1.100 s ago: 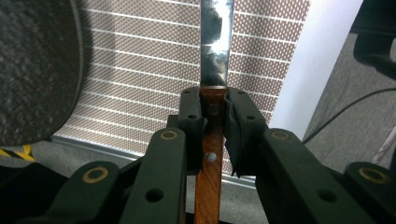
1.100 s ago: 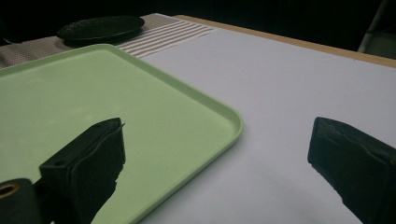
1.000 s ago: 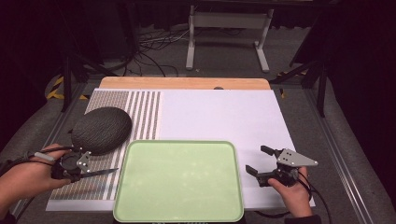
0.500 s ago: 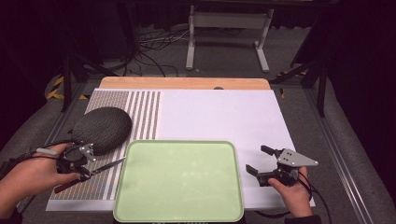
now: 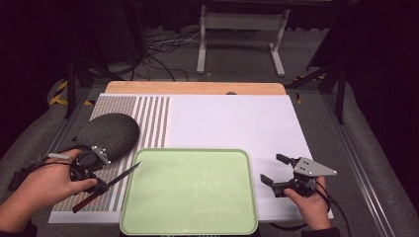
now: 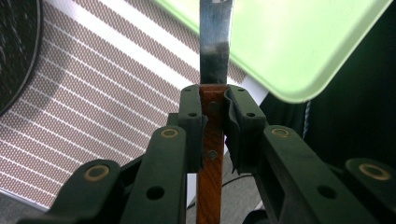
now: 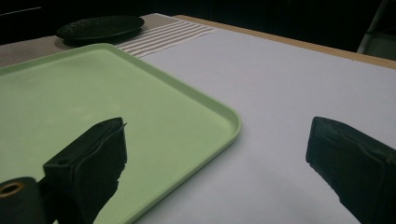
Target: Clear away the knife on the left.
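My left gripper [image 5: 99, 183] is shut on the wooden handle of a knife [image 5: 111, 181]. It hangs over the striped placemat [image 5: 150, 118] at the front left. The steel blade points right and away, and its tip reaches the left rim of the light green tray [image 5: 188, 197]. In the left gripper view the pads [image 6: 194, 116] clamp the brown handle [image 6: 211, 144], and the blade [image 6: 215, 42] runs toward the tray [image 6: 299, 42]. My right gripper [image 5: 273, 169] stands open on the white mat to the right of the tray. Its jaws are wide apart and nothing is between them [image 7: 218, 140].
A dark textured oval plate [image 5: 109, 131] lies on the placemat just beyond the left hand. The white mat [image 5: 237, 123] covers the middle and right of the table. A wooden strip [image 5: 197, 88] runs along the far edge. Metal stand legs and cables are on the floor behind.
The left hand has lifted the knife and carried it right and away. The blade tip now reaches the tray's left rim. The right gripper has not moved.
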`<state>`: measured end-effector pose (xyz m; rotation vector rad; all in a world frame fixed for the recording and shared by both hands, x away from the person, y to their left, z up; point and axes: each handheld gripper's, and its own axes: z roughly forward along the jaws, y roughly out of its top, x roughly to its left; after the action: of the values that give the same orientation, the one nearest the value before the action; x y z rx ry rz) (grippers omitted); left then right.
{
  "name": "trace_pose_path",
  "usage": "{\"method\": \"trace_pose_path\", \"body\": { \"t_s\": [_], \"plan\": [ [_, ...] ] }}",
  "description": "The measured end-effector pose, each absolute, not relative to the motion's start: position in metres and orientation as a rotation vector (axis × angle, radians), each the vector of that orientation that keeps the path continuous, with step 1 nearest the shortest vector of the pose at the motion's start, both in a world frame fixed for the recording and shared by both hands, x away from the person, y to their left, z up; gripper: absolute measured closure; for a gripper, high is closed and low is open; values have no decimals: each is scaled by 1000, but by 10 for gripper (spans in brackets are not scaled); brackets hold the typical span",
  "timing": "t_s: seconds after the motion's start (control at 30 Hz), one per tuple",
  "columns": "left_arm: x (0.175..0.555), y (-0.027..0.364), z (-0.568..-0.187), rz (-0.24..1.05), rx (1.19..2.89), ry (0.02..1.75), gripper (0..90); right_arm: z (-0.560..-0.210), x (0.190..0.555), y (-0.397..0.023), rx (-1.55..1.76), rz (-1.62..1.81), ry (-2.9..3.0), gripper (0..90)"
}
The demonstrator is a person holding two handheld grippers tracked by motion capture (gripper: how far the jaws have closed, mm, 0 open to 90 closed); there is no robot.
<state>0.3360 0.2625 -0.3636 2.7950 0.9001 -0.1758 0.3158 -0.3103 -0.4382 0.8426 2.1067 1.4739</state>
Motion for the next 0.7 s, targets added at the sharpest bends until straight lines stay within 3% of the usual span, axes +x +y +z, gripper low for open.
{"method": "trace_pose_path", "body": {
  "t_s": [0.7],
  "plan": [
    [336,217,-372,-225,2705,882,777,-438,315,-311,842,1470,2113,59]
  ]
}}
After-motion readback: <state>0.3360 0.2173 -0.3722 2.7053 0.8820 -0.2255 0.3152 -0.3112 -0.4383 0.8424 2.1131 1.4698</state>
